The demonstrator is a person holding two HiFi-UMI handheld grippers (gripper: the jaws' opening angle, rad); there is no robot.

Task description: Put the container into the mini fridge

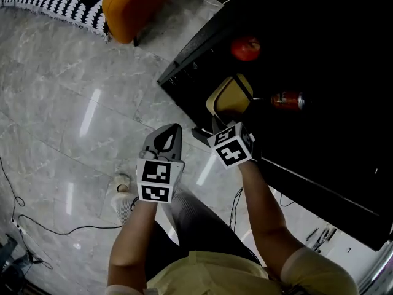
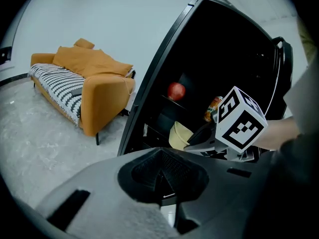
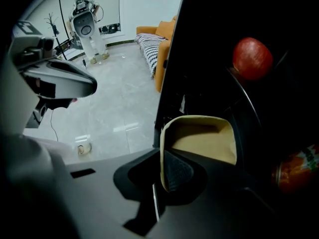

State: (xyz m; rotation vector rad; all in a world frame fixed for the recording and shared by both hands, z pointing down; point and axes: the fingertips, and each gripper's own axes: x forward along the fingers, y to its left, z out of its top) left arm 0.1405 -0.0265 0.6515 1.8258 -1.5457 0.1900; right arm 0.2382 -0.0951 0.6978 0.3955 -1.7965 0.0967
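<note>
Pinching container (image 3: 202,138) rim with right gripper (image 3: 163,172) at fridge (image 3: 172,73), left gripper (image 2: 160,178) closed, empty. Risks slipping from so thin a hold.

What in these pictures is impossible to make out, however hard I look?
- Head view: darkness swallows the shelves of the black mini fridge, so whether the cream plastic container rests on one is unclear.
- Right gripper view: the orange drink can is blurred and cut by the edge; label unreadable.
- Left gripper view: the right gripper covers part of the container.
</note>
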